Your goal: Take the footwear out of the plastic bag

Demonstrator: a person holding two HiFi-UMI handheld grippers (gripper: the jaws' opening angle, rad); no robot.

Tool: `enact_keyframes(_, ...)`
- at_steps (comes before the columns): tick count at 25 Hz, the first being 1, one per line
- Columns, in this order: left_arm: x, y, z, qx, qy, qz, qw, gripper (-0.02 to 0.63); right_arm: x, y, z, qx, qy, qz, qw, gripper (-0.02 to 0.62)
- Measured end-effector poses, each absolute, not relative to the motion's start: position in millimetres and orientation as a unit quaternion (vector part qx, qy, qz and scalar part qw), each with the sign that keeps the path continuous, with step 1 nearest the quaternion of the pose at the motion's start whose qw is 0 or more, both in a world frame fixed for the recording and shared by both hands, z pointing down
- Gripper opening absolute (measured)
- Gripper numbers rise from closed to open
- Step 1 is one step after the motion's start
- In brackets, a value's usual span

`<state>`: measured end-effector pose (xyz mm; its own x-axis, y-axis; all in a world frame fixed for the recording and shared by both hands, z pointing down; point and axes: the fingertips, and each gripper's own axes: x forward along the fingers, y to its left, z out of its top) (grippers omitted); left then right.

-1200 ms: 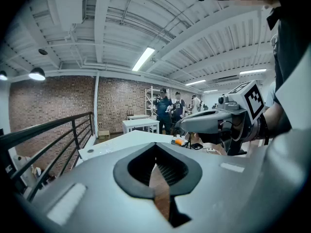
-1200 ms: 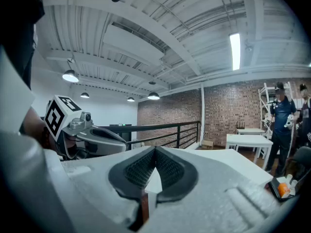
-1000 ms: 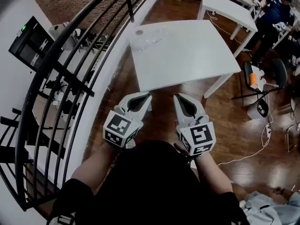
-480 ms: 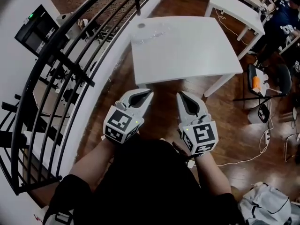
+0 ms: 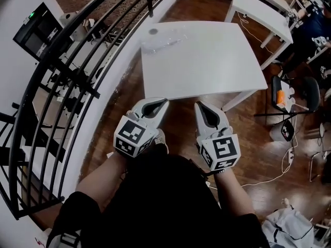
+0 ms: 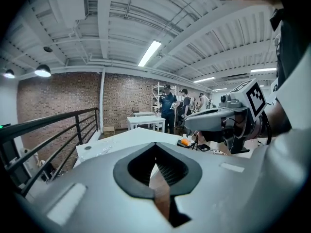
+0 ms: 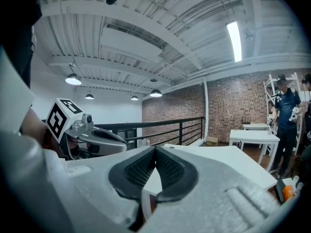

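The task is at its approach step; nothing has been grasped, and both tools are held in front of the person's chest, short of the near edge of the white table [image 5: 207, 66]; the left gripper [image 5: 163, 102] has its 2 jaws closed together with nothing between them, and the right gripper [image 5: 198, 106] is likewise closed and empty; each gripper's own view shows the ribbed pads meeting at the tip.

The plastic bag [image 5: 163, 43] lies well ahead of both grippers, at the table's far corner on the left gripper's side, with a small dark round mark [image 5: 153, 31] just beyond it; the bag is clear and crumpled; whether footwear is inside it cannot be told from here, as it is too small and pale.

The next move likely calls for carrying both grippers forward across the tabletop to that corner, opening the jaws, then 1 gripper pinning or lifting the film while the other reaches in; thin clear plastic will probably slip and bunch.
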<state>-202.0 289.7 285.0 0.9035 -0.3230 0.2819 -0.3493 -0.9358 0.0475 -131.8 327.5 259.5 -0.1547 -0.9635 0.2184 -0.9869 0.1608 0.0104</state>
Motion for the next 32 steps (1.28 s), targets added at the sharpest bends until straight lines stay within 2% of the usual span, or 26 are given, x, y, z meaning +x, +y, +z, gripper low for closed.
enact_keyframes(15,-177,144,294,0.974,-0.173,0.119,0.089,0.016,-110,175,261,0.631,-0.759,0.082,0.137,-0.008)
enact_keyframes(25,-197,90,297,0.968,-0.196,0.120,0.097,0.016,-116,114,267,0.618,-0.766,0.092,0.152,-0.008)
enact_keyframes(32,-195,62,306,0.960,-0.223,0.132,0.110,0.016,-95,82,271,0.609,-0.772,0.094,0.159,-0.008)
